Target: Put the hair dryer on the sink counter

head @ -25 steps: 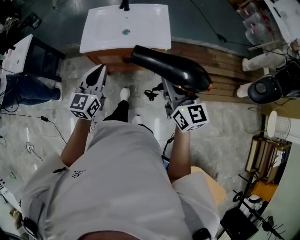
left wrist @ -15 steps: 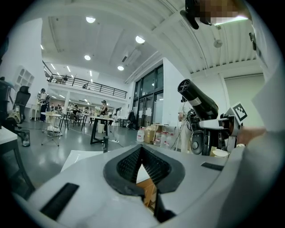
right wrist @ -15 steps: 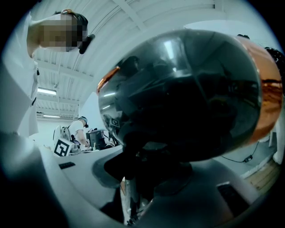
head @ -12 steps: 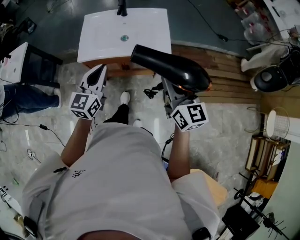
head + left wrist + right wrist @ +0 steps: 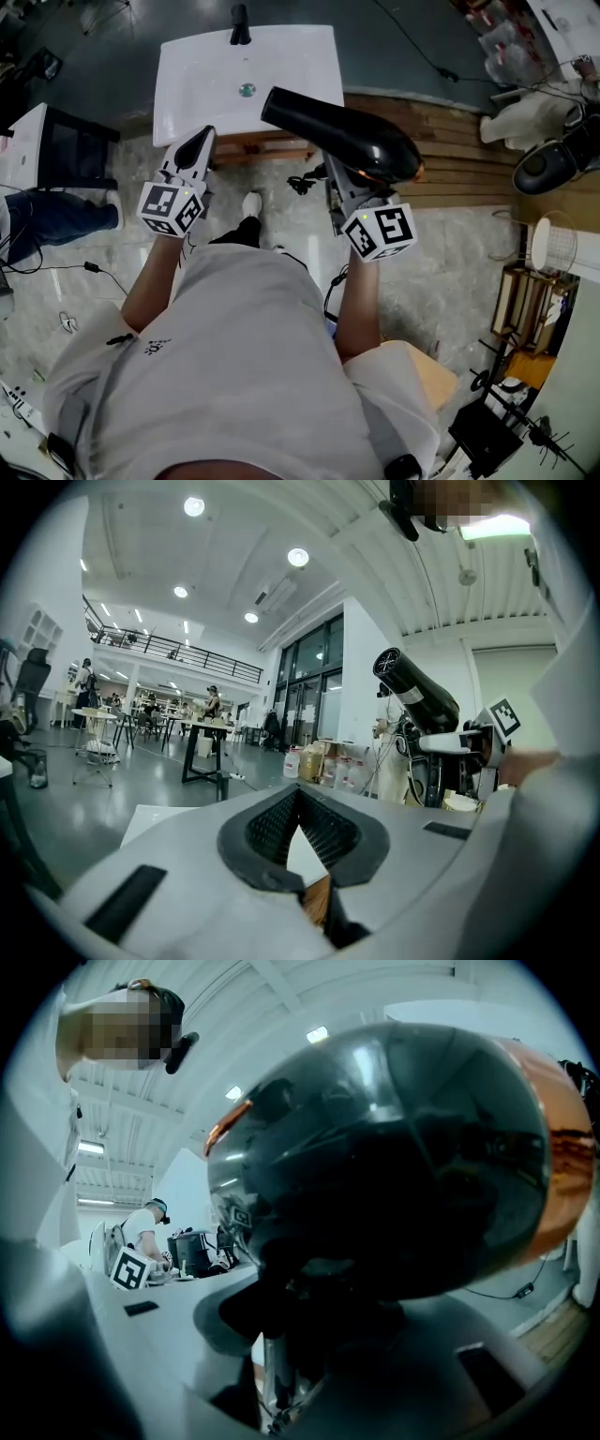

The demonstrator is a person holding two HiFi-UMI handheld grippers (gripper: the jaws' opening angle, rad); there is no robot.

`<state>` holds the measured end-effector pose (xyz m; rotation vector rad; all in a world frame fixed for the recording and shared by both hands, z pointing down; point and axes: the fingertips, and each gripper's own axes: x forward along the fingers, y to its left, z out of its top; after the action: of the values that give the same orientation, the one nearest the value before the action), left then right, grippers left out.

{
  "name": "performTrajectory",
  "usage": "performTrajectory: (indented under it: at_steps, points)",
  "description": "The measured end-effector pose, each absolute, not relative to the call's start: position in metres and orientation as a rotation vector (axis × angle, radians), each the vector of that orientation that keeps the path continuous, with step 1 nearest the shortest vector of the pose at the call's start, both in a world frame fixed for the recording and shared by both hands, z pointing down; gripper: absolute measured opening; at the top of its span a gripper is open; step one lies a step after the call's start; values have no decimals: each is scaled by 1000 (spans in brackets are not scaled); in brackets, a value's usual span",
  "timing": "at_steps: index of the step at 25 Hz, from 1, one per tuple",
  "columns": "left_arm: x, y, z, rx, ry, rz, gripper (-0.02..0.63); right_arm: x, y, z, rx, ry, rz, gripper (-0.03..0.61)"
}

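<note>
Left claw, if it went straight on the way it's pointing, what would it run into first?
Most likely the front edge of the white sink, right ahead of the left claw. Nothing else shows in between, though the height is hard to judge from above.

In the right gripper view the glossy black hair dryer (image 5: 394, 1166) fills nearly everything. Its handle is too dark, so I can't make out pad contact. In the head view its barrel hides the right claw (image 5: 345, 192) tips and part of the front edge of the white rectangular sink table (image 5: 202, 84). Blue-jeaned legs (image 5: 47, 206) are cut off at the left edge. The people in the left gripper view are too small to tell.
</note>
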<state>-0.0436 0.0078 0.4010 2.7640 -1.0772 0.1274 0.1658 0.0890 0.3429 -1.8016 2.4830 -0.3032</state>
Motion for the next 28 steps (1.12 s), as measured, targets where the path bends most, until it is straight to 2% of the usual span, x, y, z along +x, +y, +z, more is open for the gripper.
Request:
performTrajectory:
  at_steps: [28]
  points:
    - [-55,-137,415,2813,-867,105,2,169,-17,356,-2070,2388,-318,150]
